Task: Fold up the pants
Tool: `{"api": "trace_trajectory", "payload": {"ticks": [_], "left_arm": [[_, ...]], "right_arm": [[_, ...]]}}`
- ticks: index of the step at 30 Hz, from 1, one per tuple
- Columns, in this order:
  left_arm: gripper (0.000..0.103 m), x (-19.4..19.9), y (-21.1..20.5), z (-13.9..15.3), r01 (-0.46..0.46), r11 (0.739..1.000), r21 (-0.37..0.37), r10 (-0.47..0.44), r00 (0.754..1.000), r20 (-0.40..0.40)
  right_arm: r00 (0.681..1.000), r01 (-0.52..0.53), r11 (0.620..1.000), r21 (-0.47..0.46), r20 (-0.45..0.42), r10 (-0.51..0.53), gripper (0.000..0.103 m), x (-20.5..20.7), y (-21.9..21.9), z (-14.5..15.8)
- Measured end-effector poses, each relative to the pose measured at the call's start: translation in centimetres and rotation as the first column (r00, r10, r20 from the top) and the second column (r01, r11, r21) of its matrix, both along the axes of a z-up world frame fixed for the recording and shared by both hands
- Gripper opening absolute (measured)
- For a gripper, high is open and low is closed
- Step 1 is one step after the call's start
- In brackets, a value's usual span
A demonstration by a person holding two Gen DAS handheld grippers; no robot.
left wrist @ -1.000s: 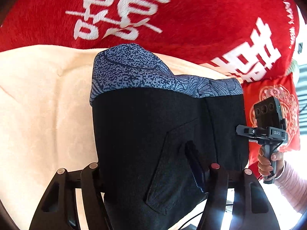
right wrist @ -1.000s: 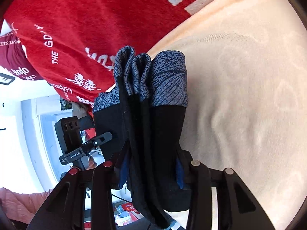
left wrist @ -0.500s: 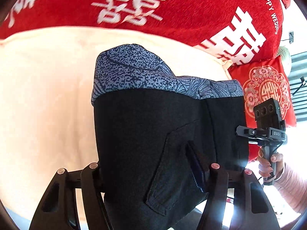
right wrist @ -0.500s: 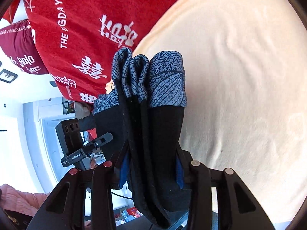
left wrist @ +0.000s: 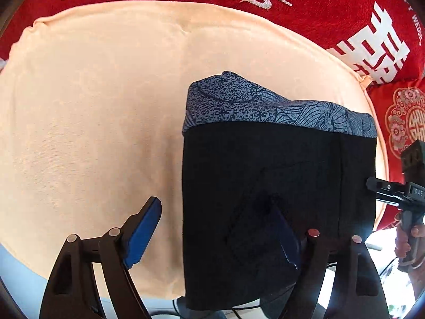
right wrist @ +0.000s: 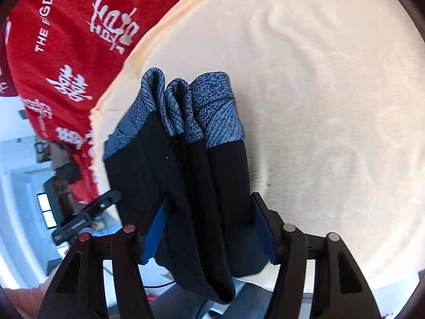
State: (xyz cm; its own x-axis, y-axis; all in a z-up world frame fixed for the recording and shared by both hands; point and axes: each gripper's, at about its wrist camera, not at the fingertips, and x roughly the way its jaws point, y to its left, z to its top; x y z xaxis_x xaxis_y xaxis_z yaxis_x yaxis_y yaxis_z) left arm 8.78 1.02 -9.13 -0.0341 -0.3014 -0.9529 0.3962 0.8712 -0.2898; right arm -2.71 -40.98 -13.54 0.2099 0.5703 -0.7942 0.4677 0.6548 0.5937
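The left gripper is seen with fingers opening, the pants lying against only its right finger. The right gripper is opening too, folded pants between its fingers, pads barely clear. Toward twelve o'clock, cream bedding and red blanket are spread.

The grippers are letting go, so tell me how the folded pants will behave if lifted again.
The folded pants are probably floppy: stacked soft layers fan apart at the patterned waistband. Likely to unfold unless all layers are pinched together. Probably light for their size.
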Motion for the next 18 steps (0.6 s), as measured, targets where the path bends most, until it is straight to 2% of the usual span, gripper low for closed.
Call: {"api": "trace_trajectory", "payload": {"ticks": [3, 6, 7, 8, 9, 14, 18], "left_arm": [[0.083, -0.6, -0.4, 1.1, 0.016, 0.999, 0.047, -0.019, 0.998, 0.057], [0.085, -1.4, -0.7, 2.2, 0.038, 0.994, 0.100, -0.048, 0.994, 0.098], [0.100, -1.7, -0.7, 2.5, 0.044, 0.992, 0.117, -0.056, 0.993, 0.100], [0.103, -2.2, -0.7, 2.9, 0.048, 0.989, 0.139, -0.063, 0.993, 0.102], [0.103, -2.6, -0.8, 3.3, 0.056, 0.987, 0.150, -0.072, 0.992, 0.105], [0.103, -4.8, -1.5, 5.4, 0.060, 0.981, 0.185, -0.083, 0.990, 0.117], [0.103, -6.2, -1.4, 7.3, 0.054, 0.974, 0.218, -0.087, 0.985, 0.147]], "right_arm": [[1.000, -0.002, 0.997, -0.073, -0.015, 0.001, 0.079, -0.6, 0.3, 1.3], [0.999, -0.007, 0.982, -0.186, -0.046, -0.001, 0.081, -1.9, 0.6, 2.7], [0.998, -0.006, 0.977, -0.215, -0.059, -0.007, 0.081, -2.0, 0.8, 3.0], [0.998, -0.006, 0.971, -0.240, -0.069, -0.011, 0.081, -2.3, 1.0, 3.4], [0.999, -0.006, 0.962, -0.273, -0.044, -0.007, 0.082, -2.7, 1.4, 3.9], [0.999, -0.001, 0.908, -0.419, -0.043, -0.019, 0.103, -4.3, 4.2, 7.0], [0.999, -0.006, 0.893, -0.449, -0.043, -0.015, 0.103, -5.3, 6.2, 9.3]]}}
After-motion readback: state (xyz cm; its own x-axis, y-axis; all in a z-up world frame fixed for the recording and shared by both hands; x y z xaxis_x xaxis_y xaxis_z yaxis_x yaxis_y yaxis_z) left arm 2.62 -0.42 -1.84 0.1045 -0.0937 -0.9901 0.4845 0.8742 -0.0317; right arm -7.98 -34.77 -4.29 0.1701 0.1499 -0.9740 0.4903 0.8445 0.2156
